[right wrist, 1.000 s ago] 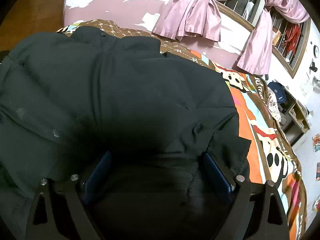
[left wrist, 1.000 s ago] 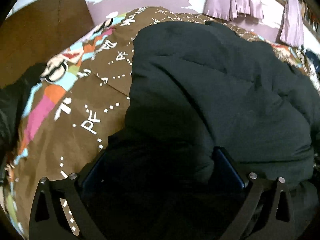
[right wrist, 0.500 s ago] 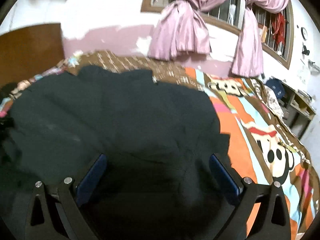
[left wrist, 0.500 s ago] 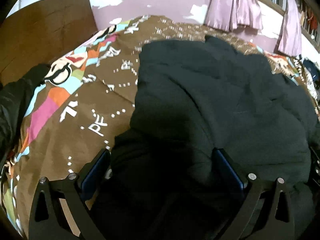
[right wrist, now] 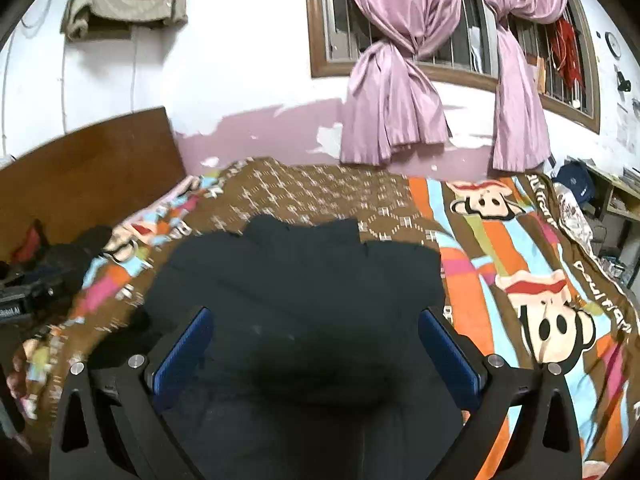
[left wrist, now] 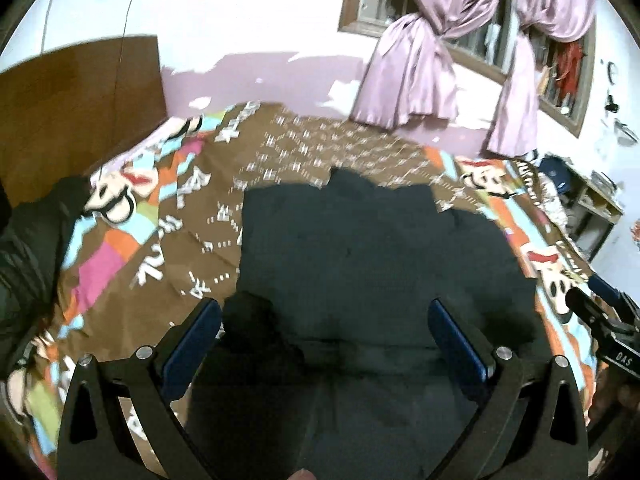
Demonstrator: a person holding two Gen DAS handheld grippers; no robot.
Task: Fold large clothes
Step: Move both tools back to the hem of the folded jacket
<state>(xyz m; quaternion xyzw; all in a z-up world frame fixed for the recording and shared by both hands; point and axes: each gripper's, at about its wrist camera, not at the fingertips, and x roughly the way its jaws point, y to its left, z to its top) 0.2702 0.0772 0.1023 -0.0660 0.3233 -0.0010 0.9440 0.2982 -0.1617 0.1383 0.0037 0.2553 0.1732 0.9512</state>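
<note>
A dark padded jacket [right wrist: 296, 280] lies folded into a compact block on the bed [right wrist: 500, 248], ahead of and beneath both the right gripper [right wrist: 316, 344] and left gripper [left wrist: 324, 332], whose fingers are spread wide and empty, so folding looks nearly finished.

A large dark garment [left wrist: 372, 256], black and padded-looking, is spread flat on the bed's patterned cover. In the left wrist view its bulk fills the centre, with its far edge toward 12 o'clock showing a stepped, notched outline. A rumpled fold is seen at its 8 o'clock corner. In the right wrist view faint pale specks are seen on its surface.
</note>
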